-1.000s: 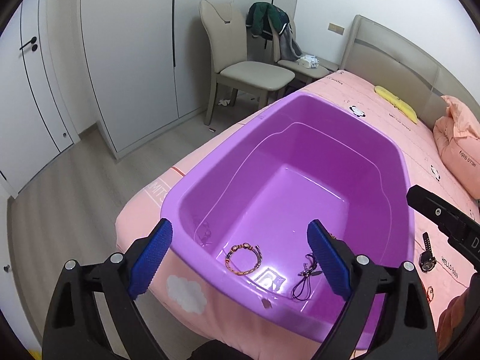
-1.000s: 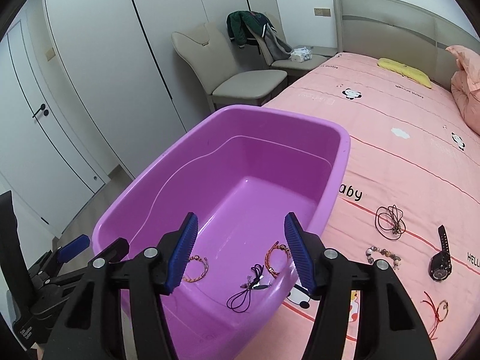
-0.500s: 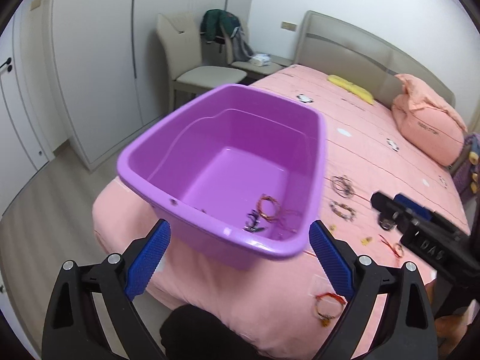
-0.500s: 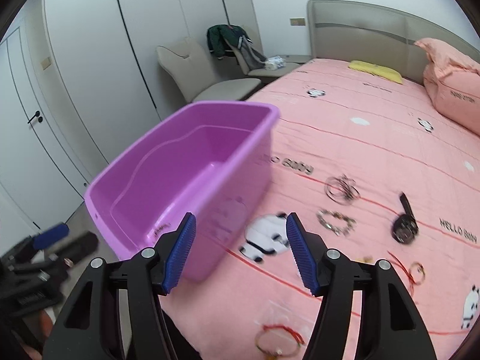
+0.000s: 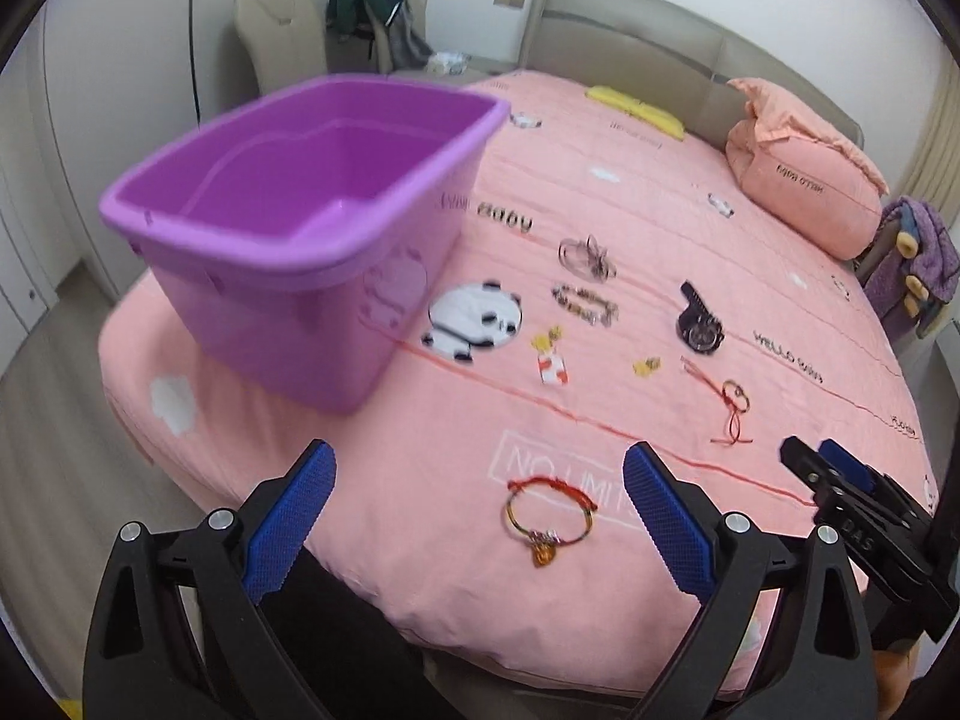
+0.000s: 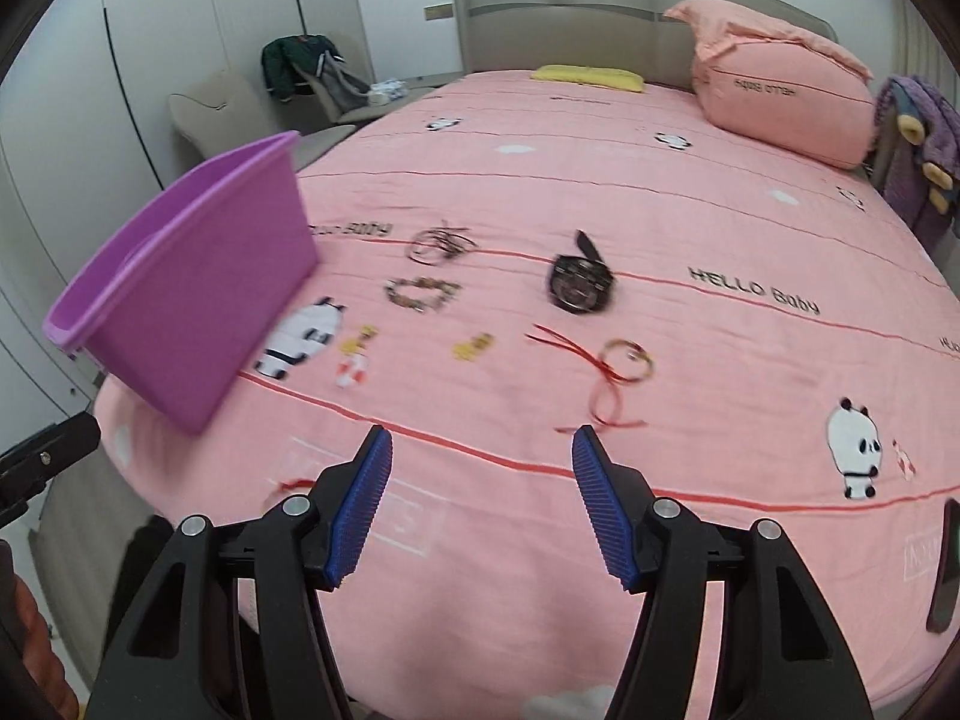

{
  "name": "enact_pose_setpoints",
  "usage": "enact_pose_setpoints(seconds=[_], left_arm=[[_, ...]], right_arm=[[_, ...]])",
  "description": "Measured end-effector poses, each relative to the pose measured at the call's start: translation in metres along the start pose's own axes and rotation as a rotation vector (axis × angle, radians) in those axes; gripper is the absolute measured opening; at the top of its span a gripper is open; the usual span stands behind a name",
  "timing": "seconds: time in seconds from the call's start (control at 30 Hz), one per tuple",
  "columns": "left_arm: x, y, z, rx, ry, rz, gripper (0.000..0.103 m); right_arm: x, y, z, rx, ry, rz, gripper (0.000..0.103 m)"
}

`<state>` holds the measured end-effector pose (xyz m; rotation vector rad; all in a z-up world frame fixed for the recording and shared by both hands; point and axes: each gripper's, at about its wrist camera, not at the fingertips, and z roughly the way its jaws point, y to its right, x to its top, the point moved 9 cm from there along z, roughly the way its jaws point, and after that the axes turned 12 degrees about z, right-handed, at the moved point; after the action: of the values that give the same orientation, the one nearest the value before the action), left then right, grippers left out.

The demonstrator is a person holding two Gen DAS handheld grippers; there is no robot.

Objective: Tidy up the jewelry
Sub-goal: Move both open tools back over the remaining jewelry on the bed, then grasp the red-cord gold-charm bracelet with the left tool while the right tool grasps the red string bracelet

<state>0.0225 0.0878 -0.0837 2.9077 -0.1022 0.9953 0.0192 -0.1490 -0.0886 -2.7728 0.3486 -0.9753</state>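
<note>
A purple plastic tub [image 5: 288, 228] stands on the pink bed, also in the right wrist view [image 6: 198, 294]. Jewelry lies to its right: a dark cord necklace [image 5: 585, 256], a bead bracelet [image 5: 585, 304], a black watch [image 5: 699, 324], a red-string bracelet [image 5: 732, 399] and a red and yellow charm bracelet [image 5: 549, 519]. My left gripper [image 5: 477, 516] is open and empty, just short of the charm bracelet. My right gripper [image 6: 480, 498] is open and empty over the bed's near edge; the watch [image 6: 579, 282] and red-string bracelet [image 6: 624, 360] lie ahead of it.
Small yellow charms [image 5: 647, 365] lie between the pieces. A pink pillow [image 5: 804, 186] and a padded headboard [image 5: 630, 42] are at the far end. A beige chair [image 5: 270, 30] stands by white wardrobes at the left. A dark flat object [image 6: 945, 564] lies at the bed's right edge.
Both grippers have pulled back from over the tub and swung right towards the jewelry on the bed. The tub now stands at the left of both views.
</note>
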Motion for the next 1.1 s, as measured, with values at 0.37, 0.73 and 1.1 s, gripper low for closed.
enact_pose_setpoints(seconds=[0.37,0.73,1.1], left_arm=[[-0.066,0.014,0.067,0.069,-0.148,-0.116,0.095],[-0.085,0.025,0.102,0.12,-0.181,-0.175,0.095],[-0.09,0.029,0.126,0.167,-0.21,-0.166,0.095]], right_arm=[[-0.019,0.062,0.048,-0.028,-0.009,0.028,0.06],[-0.012,0.079,0.087,0.009,-0.009,0.022,0.06],[-0.002,0.094,0.119,-0.003,-0.049,0.02,0.06]])
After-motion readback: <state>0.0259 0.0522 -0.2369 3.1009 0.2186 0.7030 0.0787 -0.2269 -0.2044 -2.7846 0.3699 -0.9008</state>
